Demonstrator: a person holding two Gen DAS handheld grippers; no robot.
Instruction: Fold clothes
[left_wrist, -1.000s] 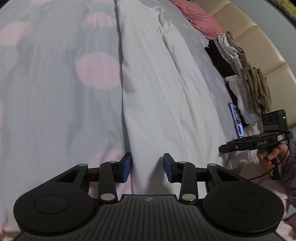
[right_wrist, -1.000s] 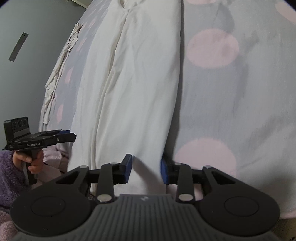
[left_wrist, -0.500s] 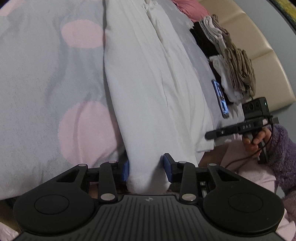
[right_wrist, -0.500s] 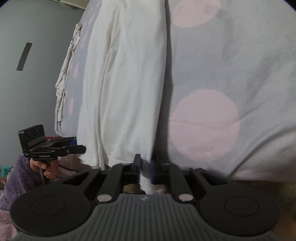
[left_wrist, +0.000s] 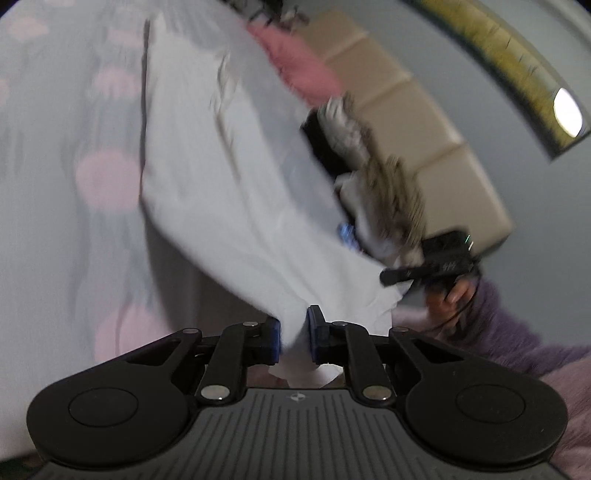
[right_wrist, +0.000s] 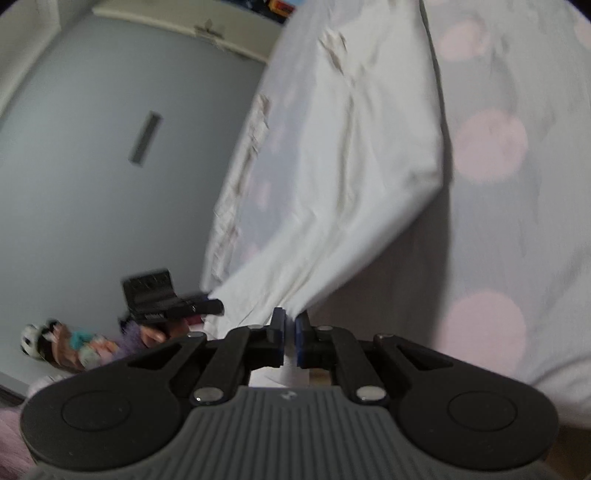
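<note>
Lifting the near hem of the white garment (left_wrist: 229, 206), the left gripper (left_wrist: 294, 334) and the right gripper (right_wrist: 290, 334) are now both pinching cloth. A second ago both sets of jaws were standing spread over a flat hem; half a second ago only the right pair had clamped. Now the right jaws are nearly meeting on a thin pinch, while the left jaws are gripping a thicker bunch with a wider gap between the blue pads (left_wrist: 274, 338).

In both views the garment's lower edge is rising off the bedspread (left_wrist: 55, 184) and stretching taut between the two grips, casting a shadow at lower centre; the upper part is lying flat toward the top of the frame. Motion blur suggests the tools are travelling. Judged from this, a fold that carries the hem toward the far end is under way.

The garment is a thin, matte, creased woven cloth, long and narrow with lengthwise wrinkles. The bedspread is a soft grey fabric bearing large pink dots. At the right of the left view, a pile of folded clothes (left_wrist: 384, 184), beige, white and dark, is lying beside a padded tan headboard (left_wrist: 443, 140) and a pink pillow (left_wrist: 295, 70).
</note>
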